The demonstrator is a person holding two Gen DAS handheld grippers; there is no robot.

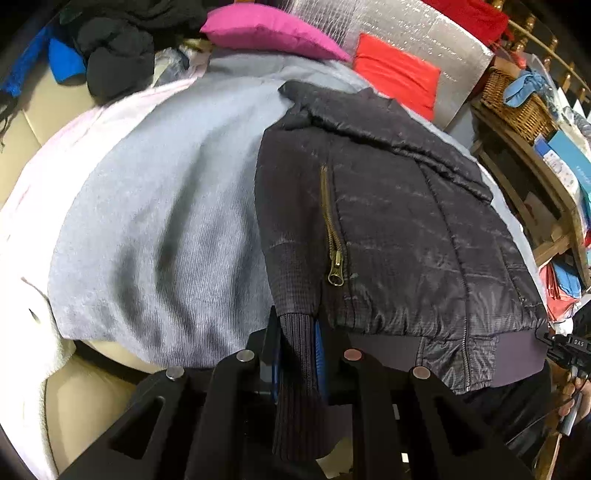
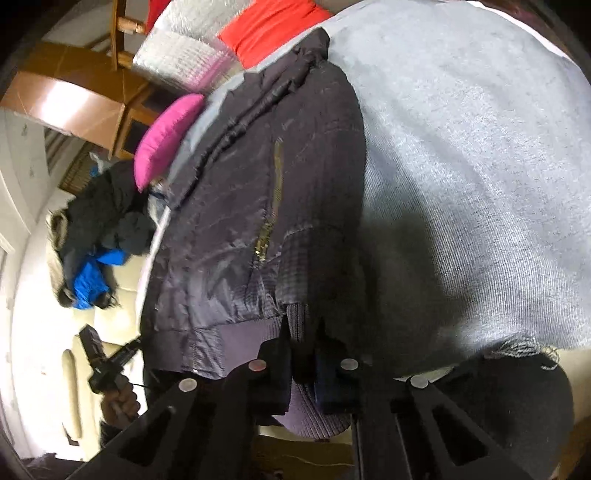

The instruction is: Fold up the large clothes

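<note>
Dark jacket (image 1: 388,221) lying flat on grey blanket (image 1: 166,221), brass zip (image 1: 334,251) facing up. Left gripper (image 1: 299,354) pinching ribbed cuff (image 1: 295,369) at jacket's near hem. Right gripper (image 2: 301,354) clamped on cuff (image 2: 306,398) too. Pink cushion (image 1: 266,33) & red one (image 1: 397,70) beyond jacket's collar.

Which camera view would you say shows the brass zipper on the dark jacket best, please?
The left wrist view: the zipper sits near the middle of the jacket, sharp enough to show its teeth and pull. In the right wrist view the zipper is a thin, blurred, dim line.
</note>
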